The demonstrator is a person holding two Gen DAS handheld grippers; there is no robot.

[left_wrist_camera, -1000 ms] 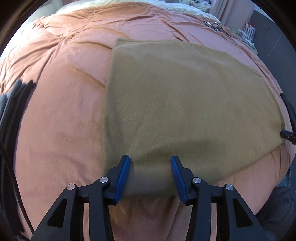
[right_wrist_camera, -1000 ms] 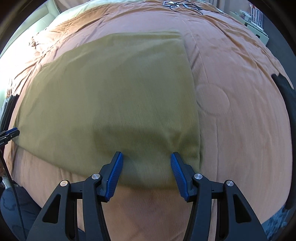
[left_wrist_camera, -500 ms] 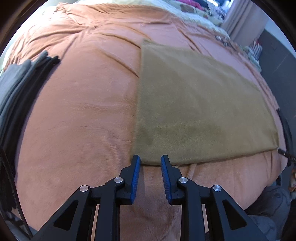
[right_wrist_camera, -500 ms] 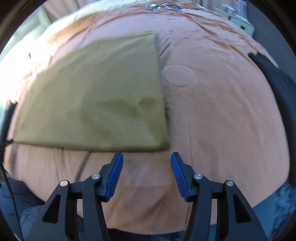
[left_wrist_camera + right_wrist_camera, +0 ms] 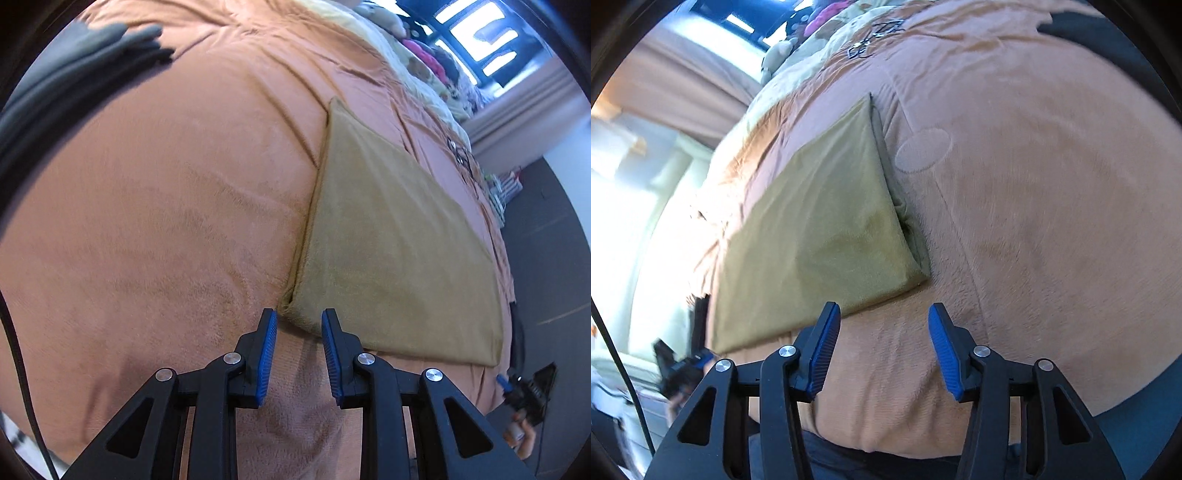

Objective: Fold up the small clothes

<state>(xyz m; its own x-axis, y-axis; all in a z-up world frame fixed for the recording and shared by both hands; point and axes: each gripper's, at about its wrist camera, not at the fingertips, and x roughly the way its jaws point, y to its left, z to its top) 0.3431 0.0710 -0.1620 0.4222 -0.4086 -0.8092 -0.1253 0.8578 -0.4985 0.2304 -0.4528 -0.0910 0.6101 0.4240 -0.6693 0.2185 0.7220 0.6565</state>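
Observation:
An olive-tan cloth [image 5: 391,243] lies folded flat on the orange blanket [image 5: 166,221]; it also shows in the right wrist view [image 5: 820,236], where its doubled layers gape at the right edge. My left gripper [image 5: 295,325] is open and empty, its tips just short of the cloth's near left corner. My right gripper [image 5: 882,317] is open wide and empty, just in front of the cloth's near right corner. The right gripper [image 5: 524,395] also shows at the far right of the left wrist view, and the left gripper [image 5: 683,365] at the lower left of the right wrist view.
A stack of grey and black clothes [image 5: 70,77] lies at the left on the blanket [image 5: 1052,203]. A dark garment [image 5: 1108,40] lies at the upper right. Pillows and soft toys [image 5: 424,59] sit at the bed's far end. The bed's front edge is close below both grippers.
Both grippers have let go of the cloth's near edge and drawn back off it. The left has swung left and narrowed its opening; the right has swung right. The cloth lies still.

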